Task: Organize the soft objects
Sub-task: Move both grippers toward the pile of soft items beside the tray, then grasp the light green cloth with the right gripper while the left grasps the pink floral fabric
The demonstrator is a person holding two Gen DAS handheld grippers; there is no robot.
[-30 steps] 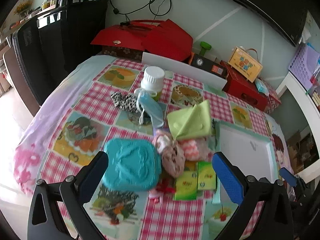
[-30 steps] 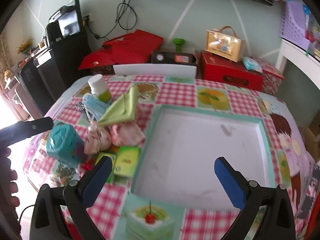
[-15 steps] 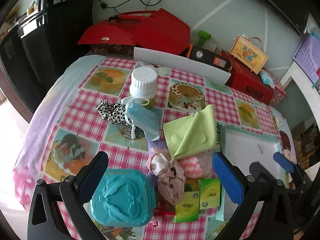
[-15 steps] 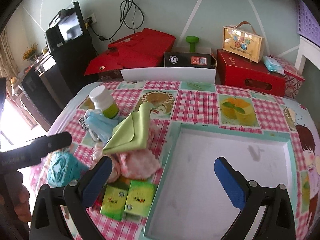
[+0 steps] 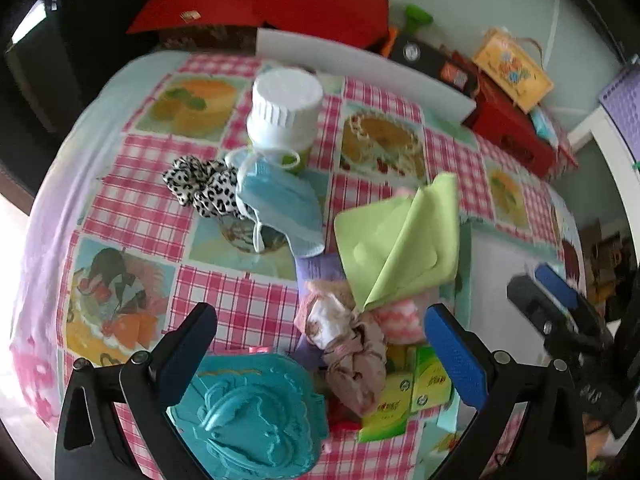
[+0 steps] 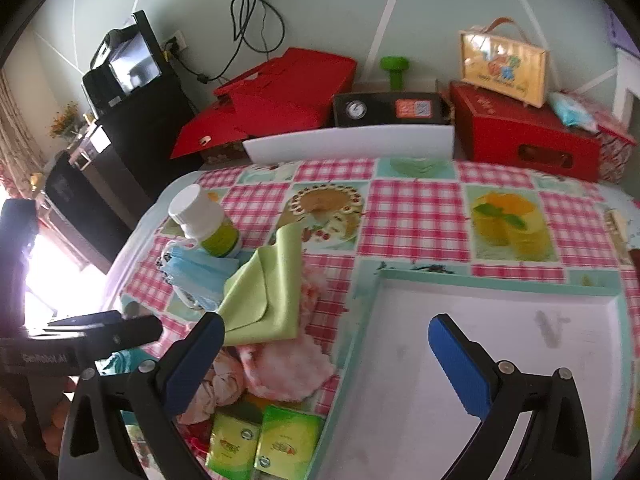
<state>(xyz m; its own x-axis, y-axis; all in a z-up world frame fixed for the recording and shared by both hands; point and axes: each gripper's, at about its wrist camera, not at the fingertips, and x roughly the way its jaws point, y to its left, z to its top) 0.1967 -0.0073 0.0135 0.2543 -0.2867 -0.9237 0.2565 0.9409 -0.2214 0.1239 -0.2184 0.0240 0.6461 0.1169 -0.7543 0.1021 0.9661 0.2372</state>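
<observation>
Only our left view shows the leopard scrunchie (image 5: 200, 190); the white tray (image 6: 460, 360) at lower right holds nothing; both grippers (image 5: 320, 350) (image 6: 326, 354) gape wide.

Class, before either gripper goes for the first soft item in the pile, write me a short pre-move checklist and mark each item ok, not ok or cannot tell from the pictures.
1. Left gripper jaws open and holding nothing: ok.
2. Right gripper jaws open and holding nothing: ok.
3. White tray has bare room: ok.
4. Green cloth on top of the pile, reachable: ok.
5. Blue face mask free of the white-capped bottle: cannot tell, its loop lies against the bottle.
6. What lies under the pile: cannot tell.
</observation>
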